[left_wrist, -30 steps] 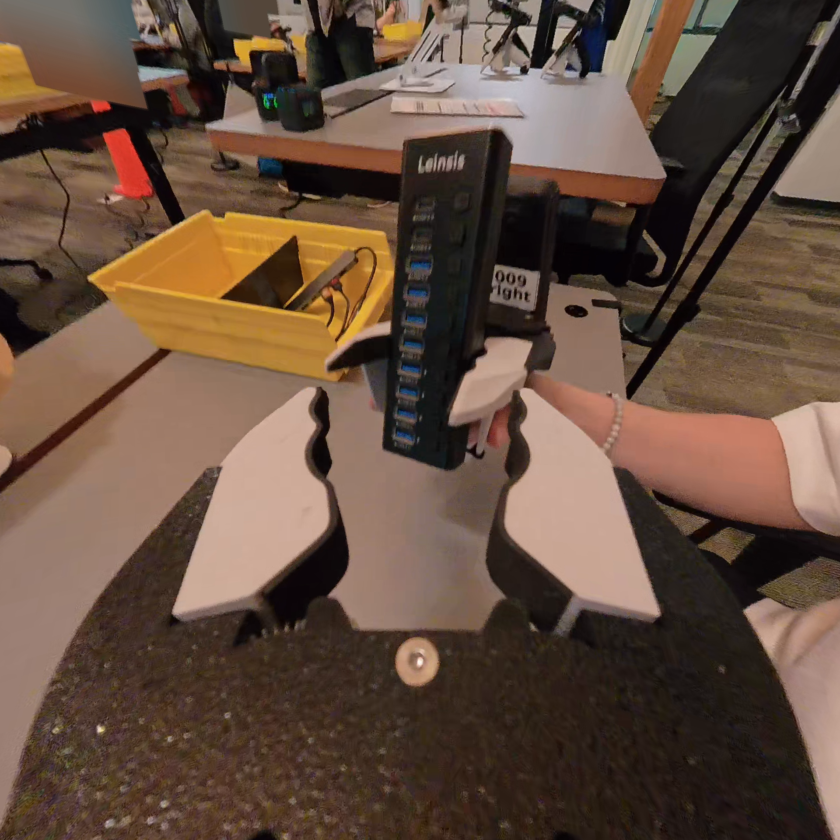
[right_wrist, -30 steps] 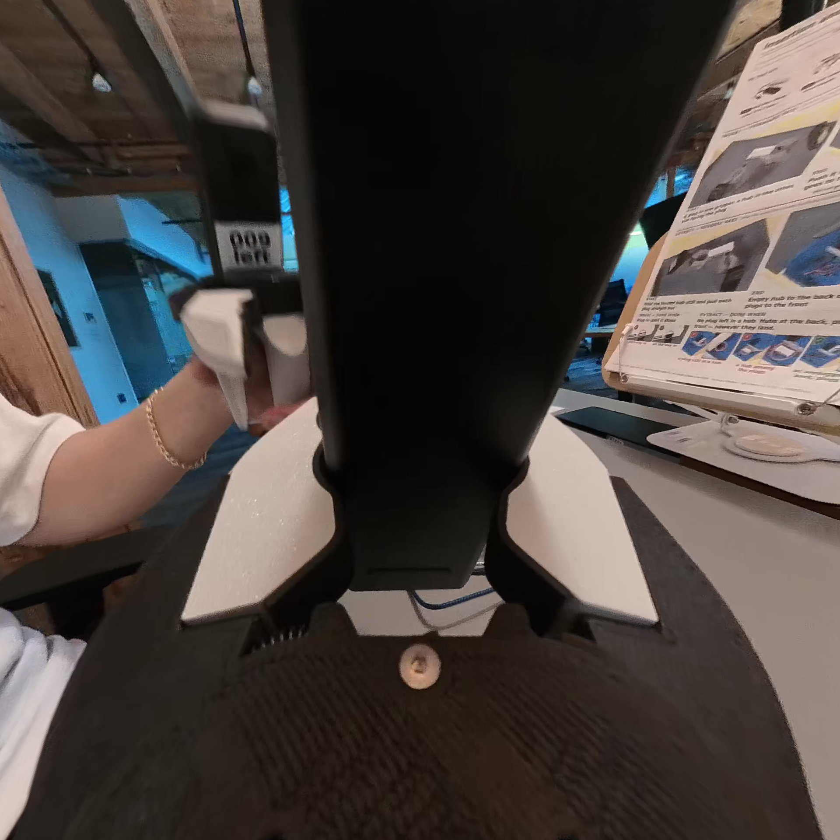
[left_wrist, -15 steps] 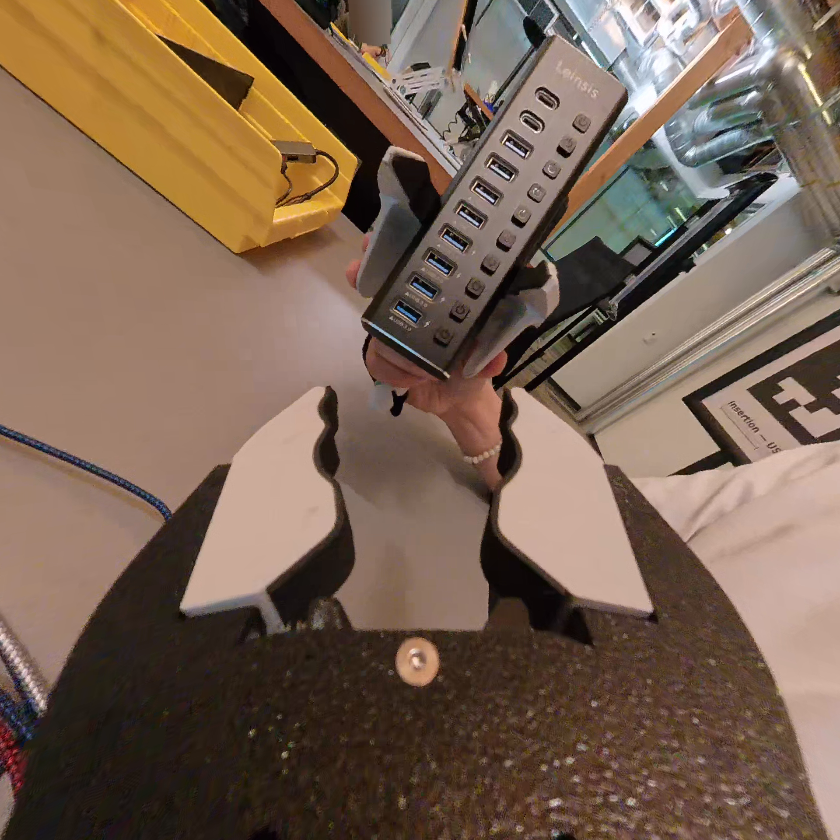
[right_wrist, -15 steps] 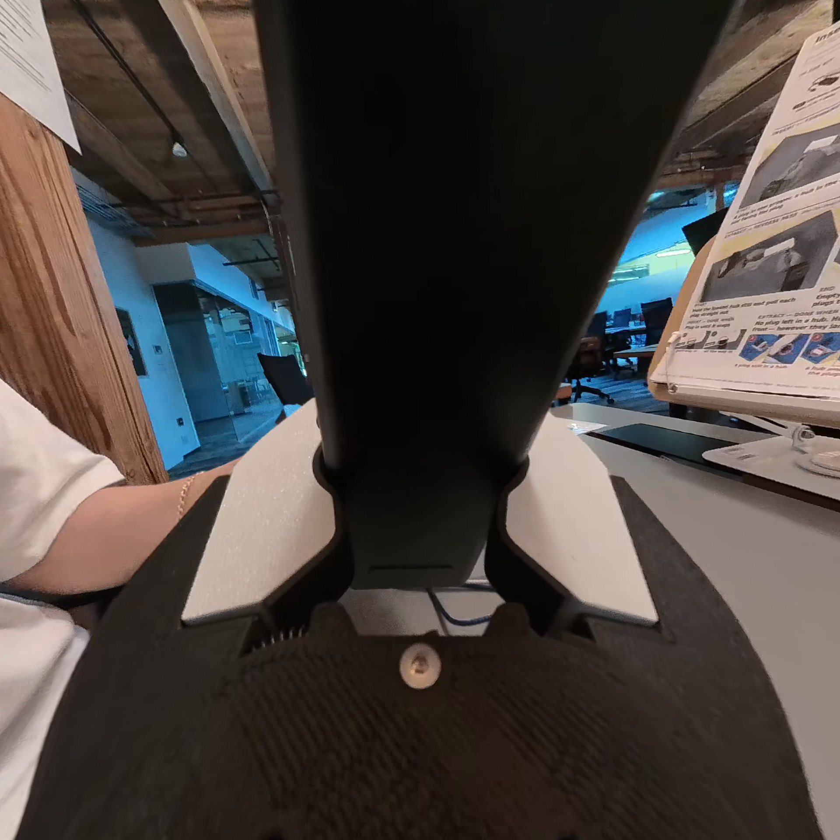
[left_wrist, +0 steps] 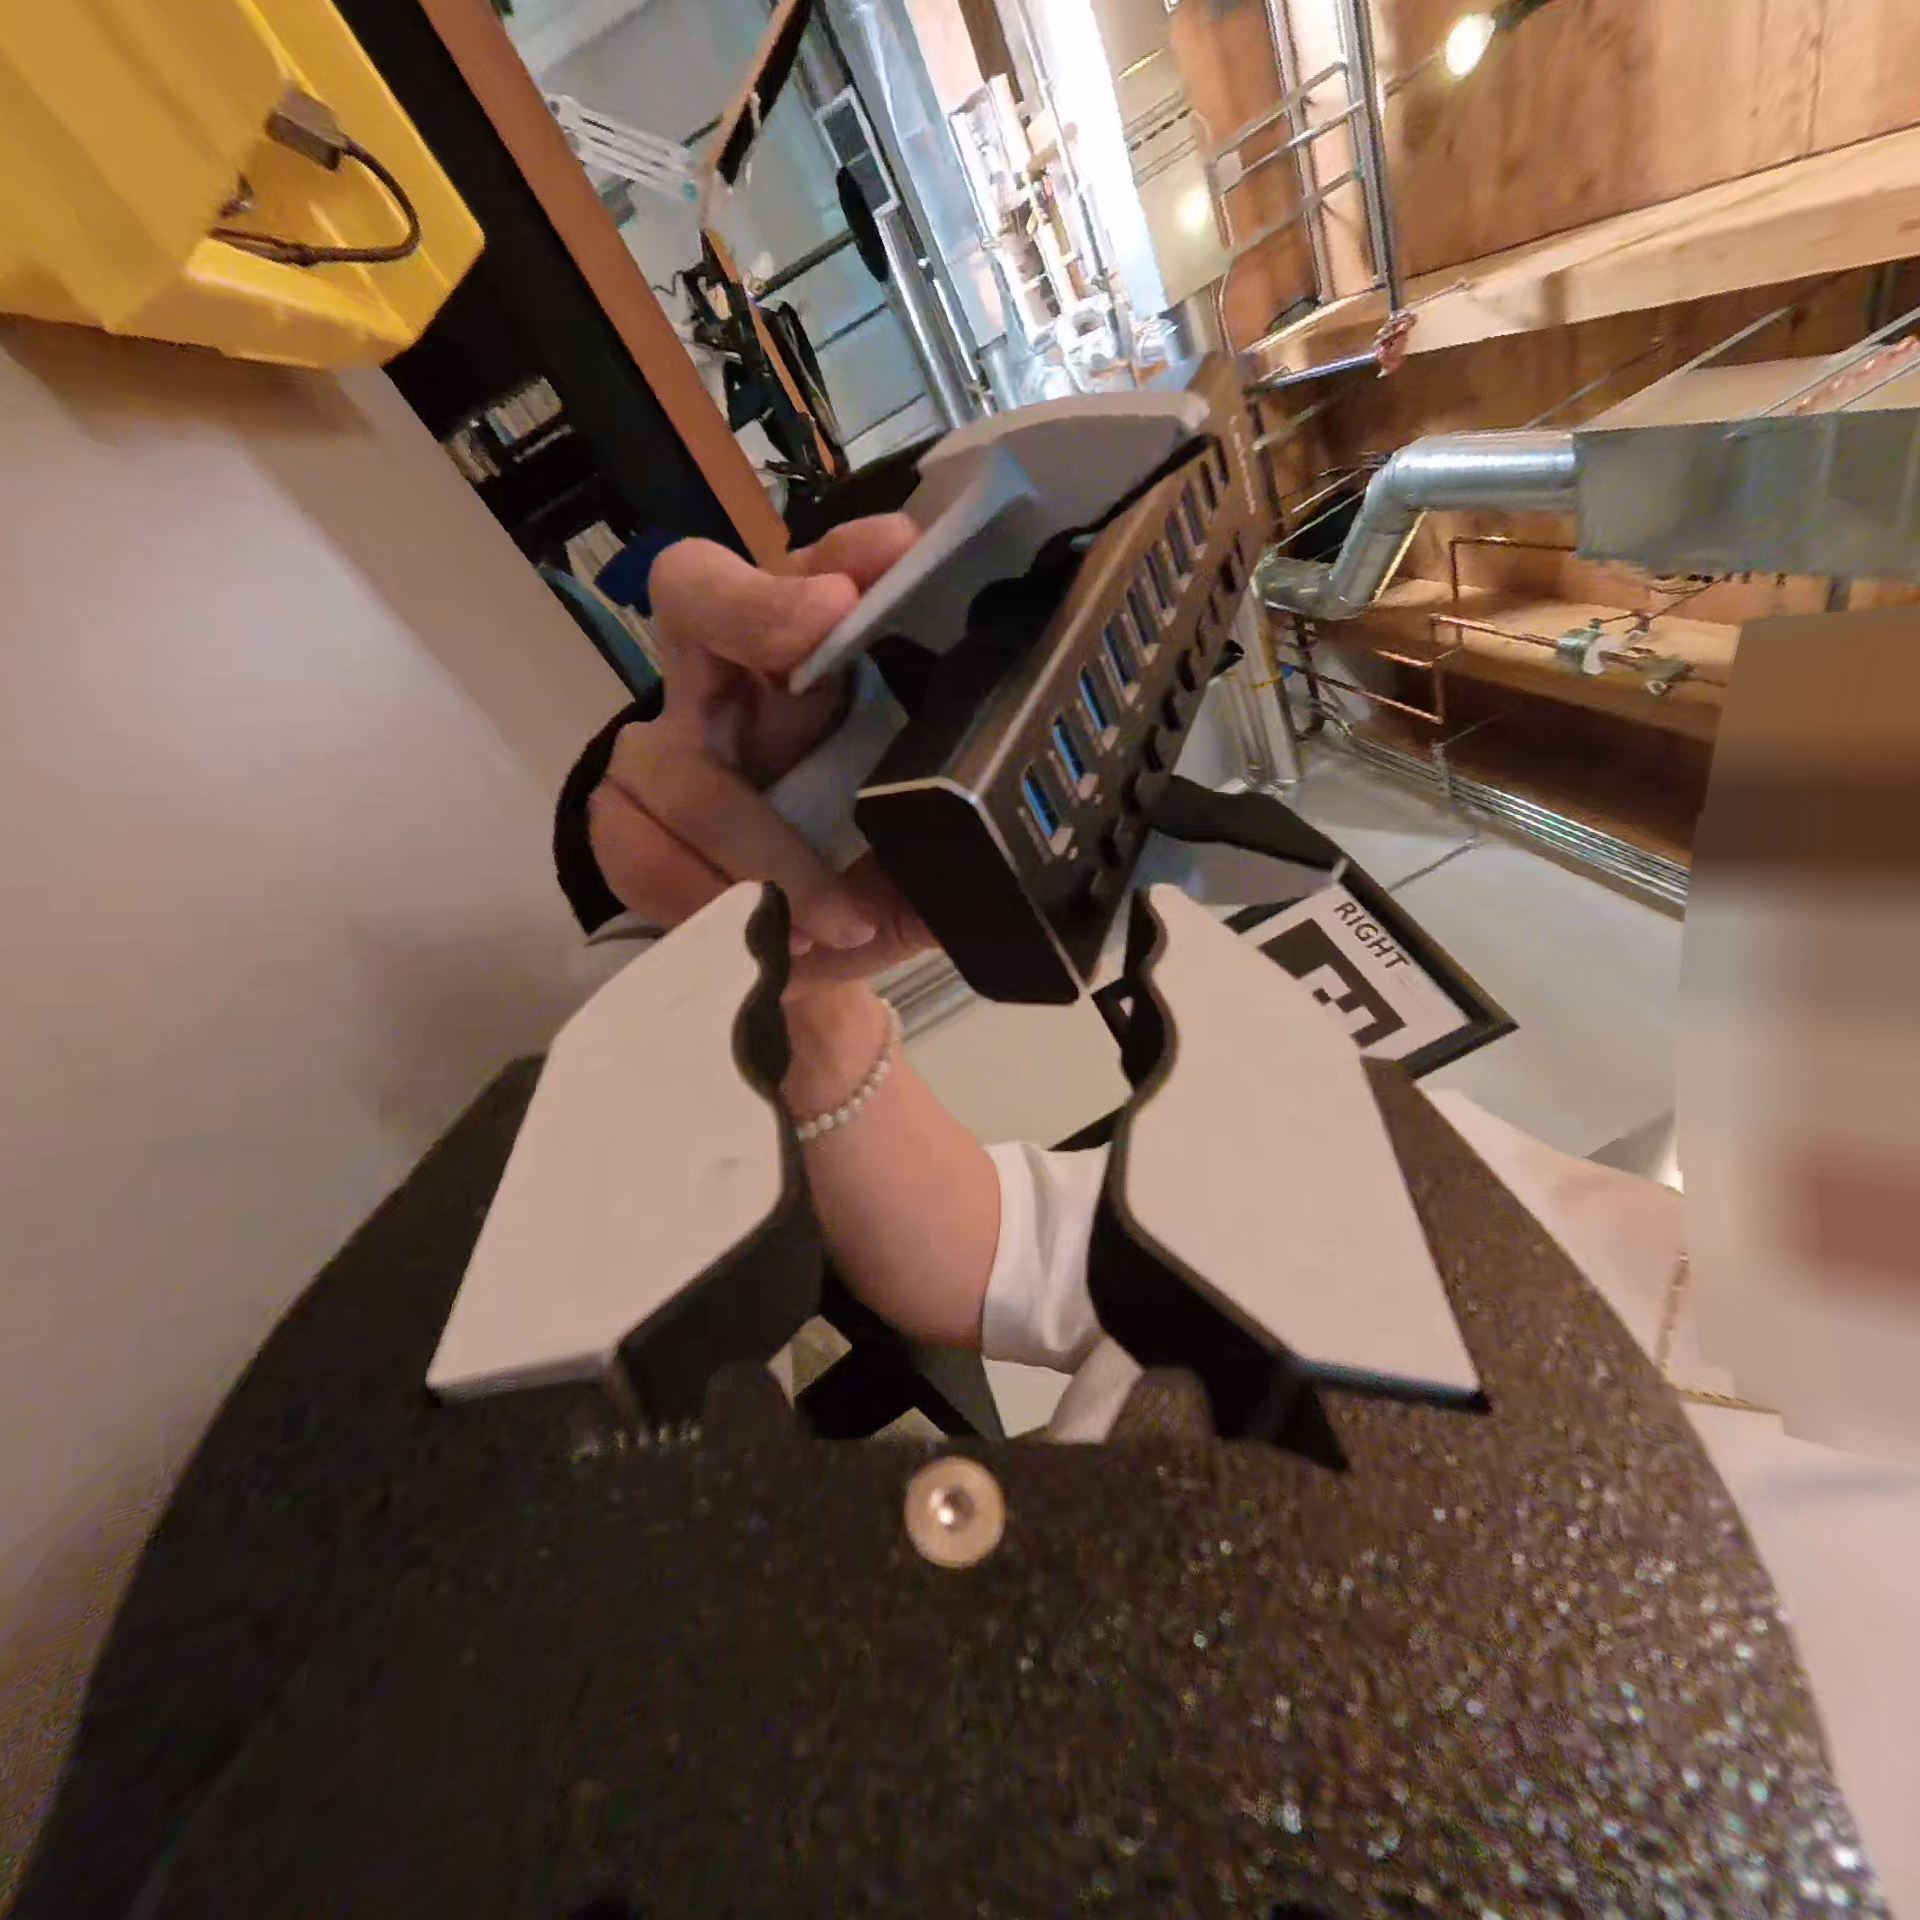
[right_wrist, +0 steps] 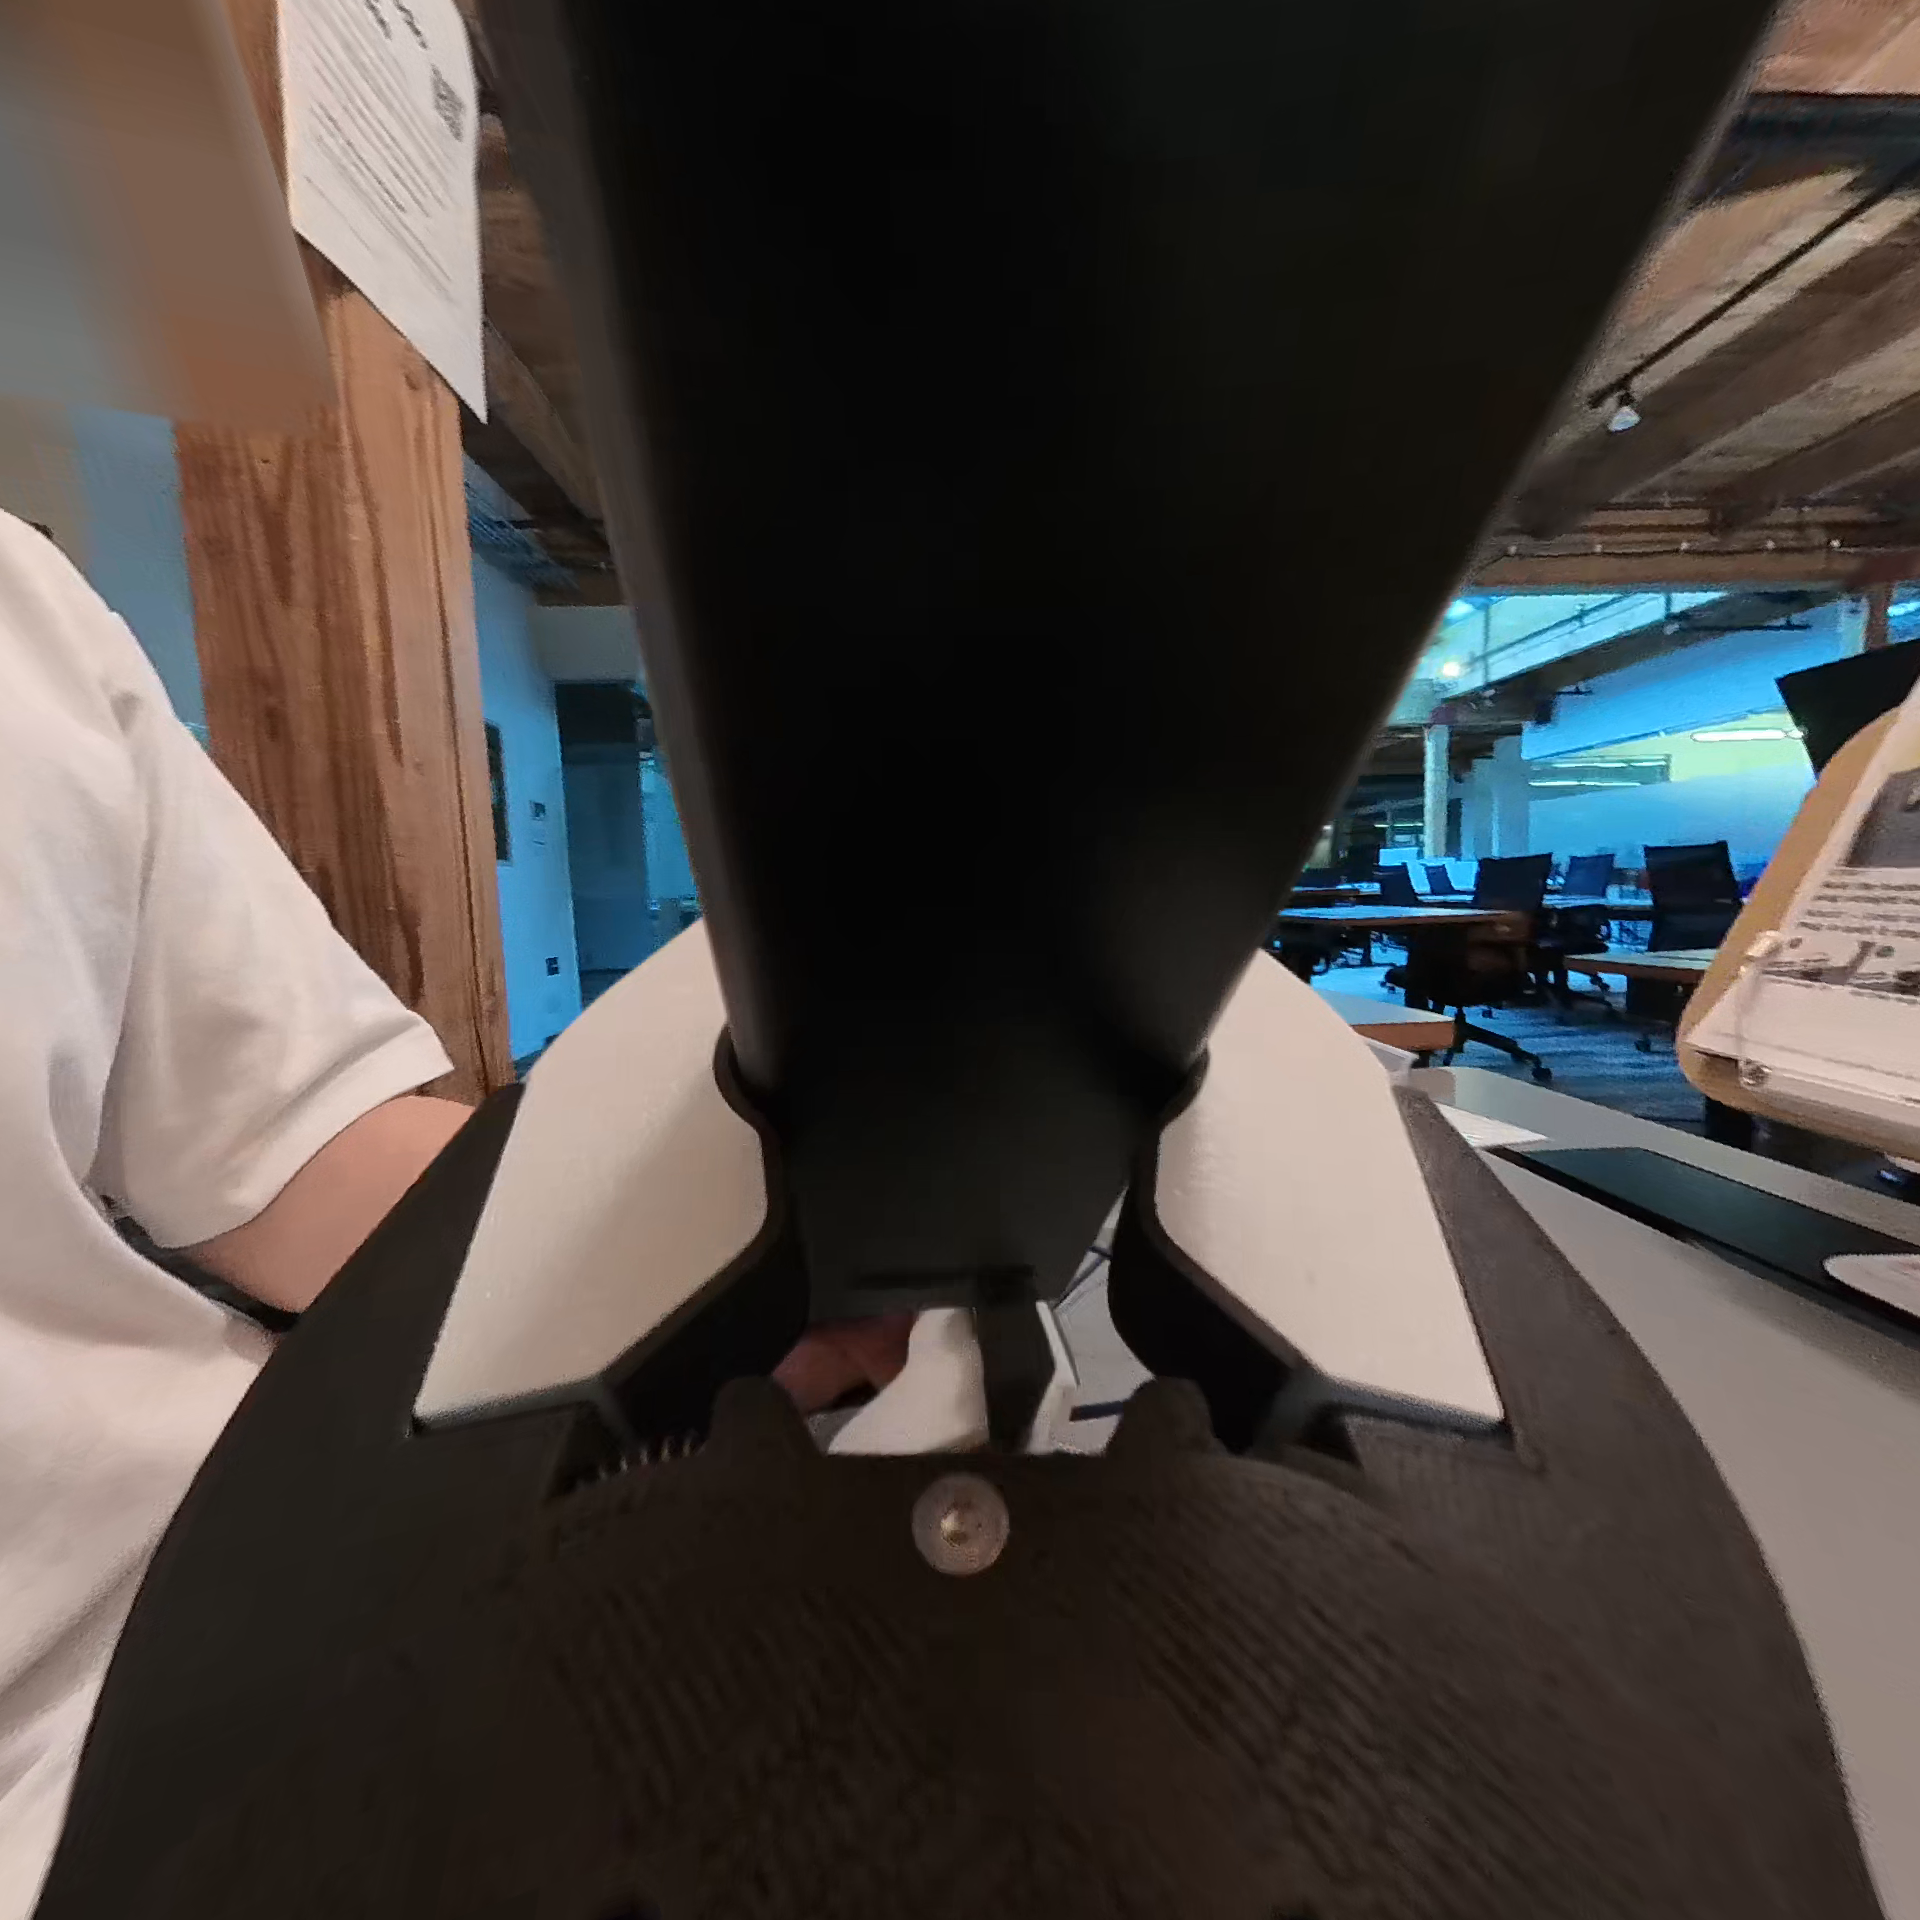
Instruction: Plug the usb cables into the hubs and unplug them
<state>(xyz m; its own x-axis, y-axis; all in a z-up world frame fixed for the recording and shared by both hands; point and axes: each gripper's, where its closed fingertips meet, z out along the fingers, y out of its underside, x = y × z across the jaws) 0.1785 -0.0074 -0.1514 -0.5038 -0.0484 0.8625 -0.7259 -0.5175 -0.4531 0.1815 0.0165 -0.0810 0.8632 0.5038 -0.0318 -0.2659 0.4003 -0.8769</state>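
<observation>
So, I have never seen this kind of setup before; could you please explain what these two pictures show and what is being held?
There is no robot here. A person holds a hand-operated two-finger gripper in each hand, and each gripper carries a wide-angle camera looking forward along its fingers.

The left wrist view shows the left gripper in front, open and empty. Beyond it you see the right gripper, gripped by the person's hand, clamped on a long black usb hub with a row of blue ports, lifted into the air.

The right wrist view looks along the right gripper; the big dark shape filling it is the same hub seen very close, held between the white fingers.

At the upper left of the left view is a yellow bin on the pale table. No cable is plugged into the ports that show.
</observation>
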